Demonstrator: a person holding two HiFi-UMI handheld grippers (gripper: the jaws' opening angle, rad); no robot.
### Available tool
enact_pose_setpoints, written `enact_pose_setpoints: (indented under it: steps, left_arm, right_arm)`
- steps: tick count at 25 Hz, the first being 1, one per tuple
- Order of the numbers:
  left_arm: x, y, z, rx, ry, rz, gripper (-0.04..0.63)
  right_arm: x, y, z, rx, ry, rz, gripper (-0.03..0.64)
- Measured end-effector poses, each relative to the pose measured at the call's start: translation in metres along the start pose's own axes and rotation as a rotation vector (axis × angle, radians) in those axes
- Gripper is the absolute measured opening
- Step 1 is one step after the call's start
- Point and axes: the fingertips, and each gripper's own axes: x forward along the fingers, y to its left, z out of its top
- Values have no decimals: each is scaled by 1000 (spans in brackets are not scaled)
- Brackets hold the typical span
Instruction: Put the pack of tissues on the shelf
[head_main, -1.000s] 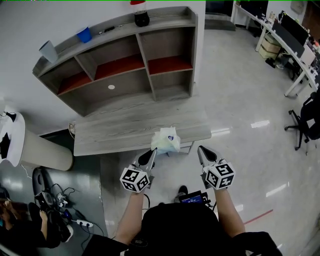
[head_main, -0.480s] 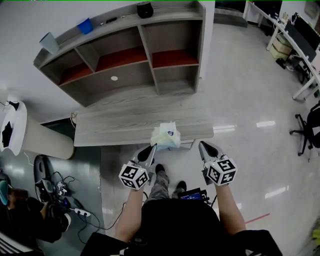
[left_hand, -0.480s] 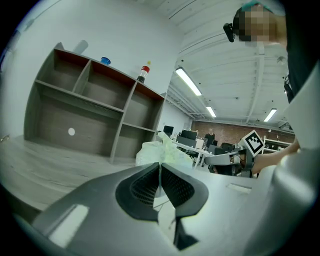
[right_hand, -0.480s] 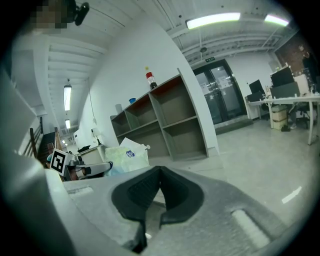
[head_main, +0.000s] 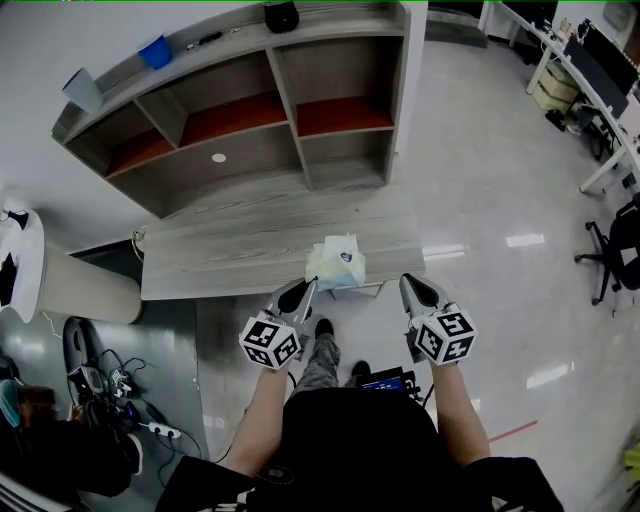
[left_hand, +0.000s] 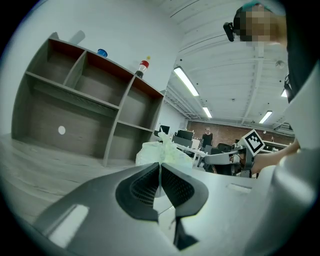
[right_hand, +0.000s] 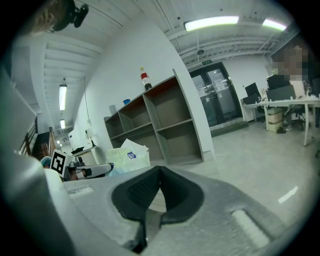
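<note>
Item: pale-green soft-wrapped pack of tissues at near edge of grey wooden desk | Jaws: left gripper, right gripper both closed, empty, short of it | Risk: closed tips could nudge it off; slack wrapper may slip.

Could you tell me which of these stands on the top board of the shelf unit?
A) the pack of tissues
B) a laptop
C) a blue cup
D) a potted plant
C: the head view shows a blue cup standing on the top board of the shelf unit, toward its left end.
</note>
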Motion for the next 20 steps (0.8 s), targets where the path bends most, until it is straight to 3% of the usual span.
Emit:
enact_pose_setpoints:
  steps: [20]
  left_arm:
    - [92,99,57,37,26,-135,9]
  right_arm:
    - [124,-13,70,-7,-50,-76,0]
